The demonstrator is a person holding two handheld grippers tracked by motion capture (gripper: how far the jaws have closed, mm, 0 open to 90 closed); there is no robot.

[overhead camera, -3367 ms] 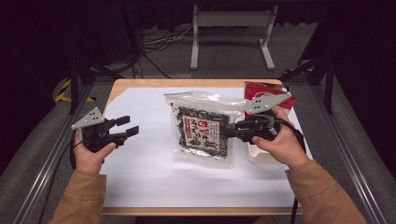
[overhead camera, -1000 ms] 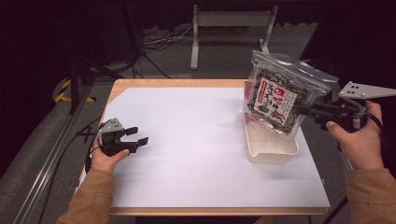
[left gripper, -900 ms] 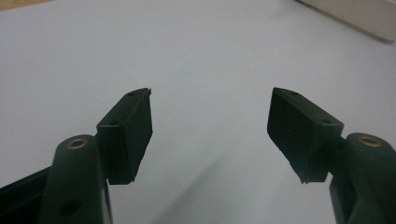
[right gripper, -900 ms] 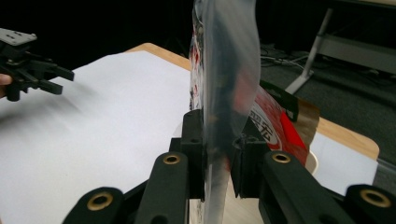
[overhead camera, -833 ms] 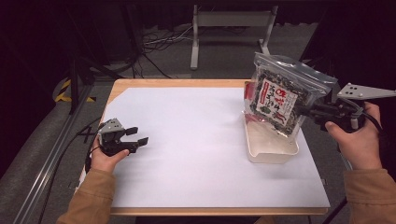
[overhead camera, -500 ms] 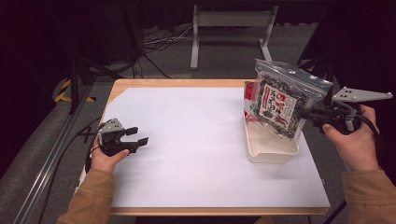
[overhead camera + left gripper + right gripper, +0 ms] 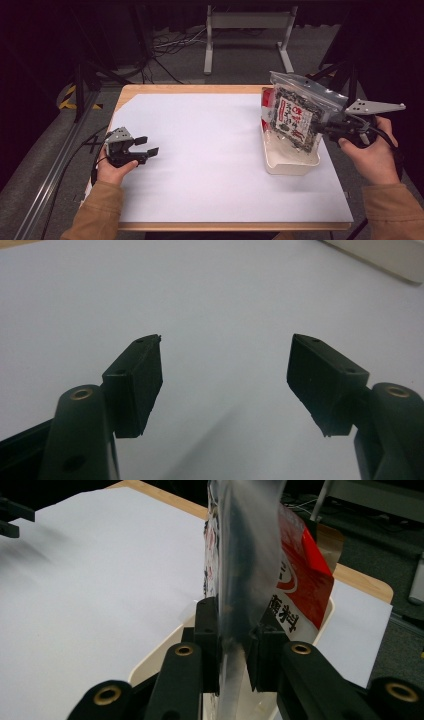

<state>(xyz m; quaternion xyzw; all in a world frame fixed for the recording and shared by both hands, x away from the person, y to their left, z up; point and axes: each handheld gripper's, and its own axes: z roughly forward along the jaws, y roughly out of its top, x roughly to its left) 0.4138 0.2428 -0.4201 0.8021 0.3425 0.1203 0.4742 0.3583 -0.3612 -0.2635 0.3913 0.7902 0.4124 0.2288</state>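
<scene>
— The fingers (image 7: pixel 135 385) at left?
— Spread wide with nothing between them; the left gripper (image 7: pixel 142 151) rests low over the white desk (image 7: pixel 210 165).
— And at right?
— The right gripper (image 7: pixel 325 129) pinches a clear snack bag (image 7: pixel 295 117), held upright over the white tray (image 7: pixel 290 165), beside a red packet (image 7: pixel 305 575).

bright table, dark surroundings, soft blurry focus.

Red packet (image 7: pixel 268 96): largely hidden behind the clear bag (image 7: pixel 296 114) in the high view; its print is too small to read there, and cut off by the bag in the right gripper view. White tray (image 7: pixel 290 164): far wall hidden behind the bag; in the left gripper view cut off by the top edge. Bag's top edge: blurred in the right gripper view.
</scene>
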